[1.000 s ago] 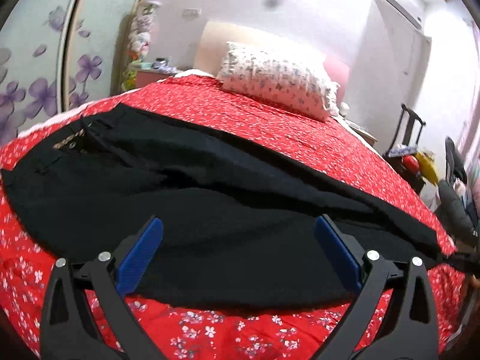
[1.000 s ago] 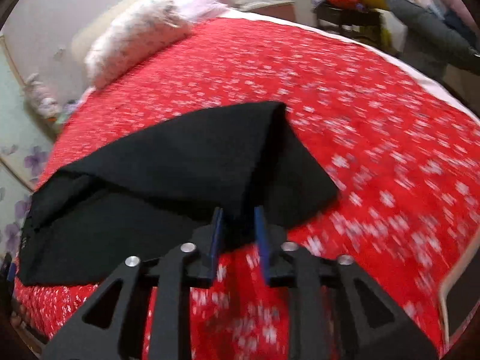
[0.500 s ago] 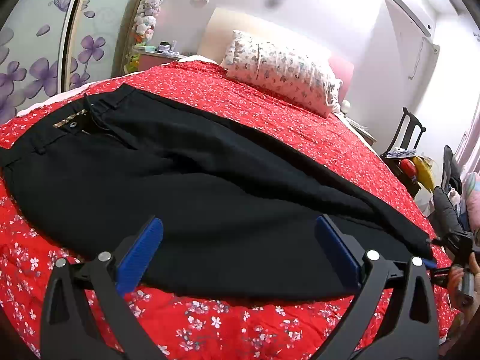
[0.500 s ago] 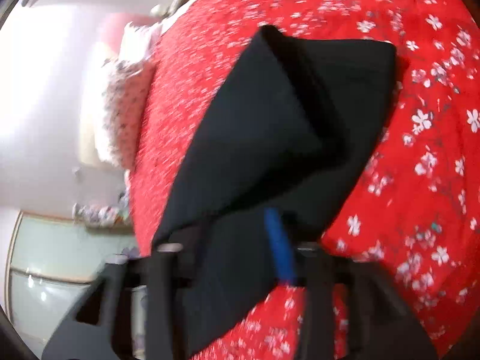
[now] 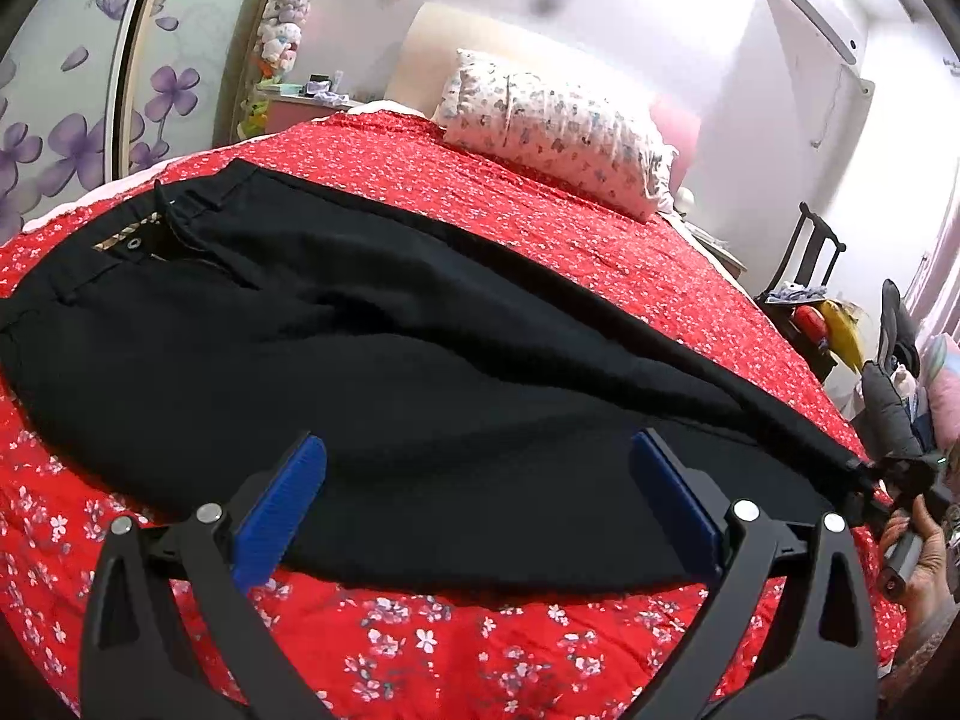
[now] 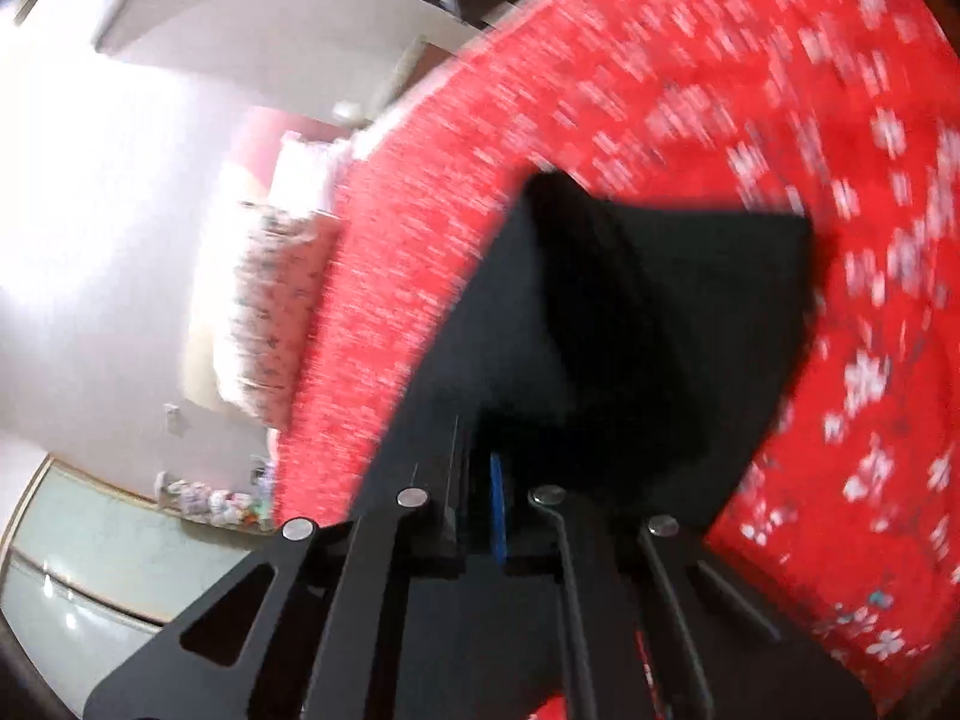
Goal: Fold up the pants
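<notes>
Left gripper (image 5: 477, 501): jaws apart, holding nothing.
Right gripper (image 6: 480, 504): clamped on pants (image 5: 372, 360) hem (lower right); thin grip may slip, spoiling the fold.

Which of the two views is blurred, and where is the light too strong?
Right wrist view: motion blur smears the red bedspread and the wall is blown out at left. Left wrist view: sharp, fisheye-curved, with glare on the upper right wall; black pants lose detail.

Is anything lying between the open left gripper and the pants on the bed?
Nothing visible. The left gripper hangs open just above the pants, with only black cloth between its blue fingers. The bedspread nearby is bare.
</notes>
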### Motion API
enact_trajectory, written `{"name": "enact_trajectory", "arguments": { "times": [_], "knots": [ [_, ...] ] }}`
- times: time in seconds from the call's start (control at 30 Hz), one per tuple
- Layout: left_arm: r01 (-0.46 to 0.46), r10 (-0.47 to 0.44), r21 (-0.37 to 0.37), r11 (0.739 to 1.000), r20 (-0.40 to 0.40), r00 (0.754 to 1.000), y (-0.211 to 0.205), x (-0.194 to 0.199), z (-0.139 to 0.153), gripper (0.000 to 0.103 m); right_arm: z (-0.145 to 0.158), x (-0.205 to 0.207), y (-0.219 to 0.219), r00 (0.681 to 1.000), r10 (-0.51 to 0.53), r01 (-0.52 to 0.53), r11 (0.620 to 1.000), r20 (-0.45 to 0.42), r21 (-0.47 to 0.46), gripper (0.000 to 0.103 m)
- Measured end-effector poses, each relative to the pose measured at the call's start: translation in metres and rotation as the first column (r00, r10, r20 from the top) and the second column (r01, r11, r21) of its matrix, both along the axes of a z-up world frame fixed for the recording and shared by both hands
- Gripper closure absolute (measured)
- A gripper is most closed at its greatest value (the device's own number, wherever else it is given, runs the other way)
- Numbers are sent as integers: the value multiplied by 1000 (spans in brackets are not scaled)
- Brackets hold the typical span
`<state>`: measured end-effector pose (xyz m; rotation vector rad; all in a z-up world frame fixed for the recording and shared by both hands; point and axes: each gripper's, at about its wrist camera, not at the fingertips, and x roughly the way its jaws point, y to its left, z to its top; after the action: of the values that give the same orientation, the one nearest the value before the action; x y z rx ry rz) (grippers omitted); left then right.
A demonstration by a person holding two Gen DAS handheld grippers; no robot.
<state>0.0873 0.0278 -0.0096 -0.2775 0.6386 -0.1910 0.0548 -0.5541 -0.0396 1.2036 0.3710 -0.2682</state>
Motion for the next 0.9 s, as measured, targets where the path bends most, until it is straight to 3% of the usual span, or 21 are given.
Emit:
{"name": "enact_trajectory", "arguments": {
  "times": [0.13, 0.17, 0.3, 0.47, 0.57, 0.73, 0.9],
  "knots": [
    [3, -3, -21, 1000, -5, 1000, 3, 1, -1, 2, 13, -30, -3, 996, -76, 79, 995, 51, -56, 99],
    [0, 0, -27, 1000, -4, 1000, 4, 1, 0, 2, 9, -37, -4, 995, -91, 93, 995, 39, -45, 99],
    [-12, 10, -63, 998, -20, 1000, 9, 4, 0, 2, -28, -34, -7, 982, -84, 88, 996, -169, 17, 99],
    [-79, 73, -119, 990, -59, 996, 28, 13, 10, 2, -26, -30, -9, 980, -77, 74, 997, -183, -20, 99],
    [-113, 108, -111, 987, -49, 993, 38, 25, 24, 2, -33, -27, -11, 979, -75, 78, 997, -192, 10, 99],
    [-110, 101, -118, 987, -85, 991, 55, 84, 47, 2, -36, -26, -13, 980, -55, 60, 998, -193, 20, 99],
    [-110, 65, -220, 969, -201, 977, 65, 173, 48, 2, -35, -28, -13, 978, -46, 49, 999, -206, 10, 99]
  ]
}}
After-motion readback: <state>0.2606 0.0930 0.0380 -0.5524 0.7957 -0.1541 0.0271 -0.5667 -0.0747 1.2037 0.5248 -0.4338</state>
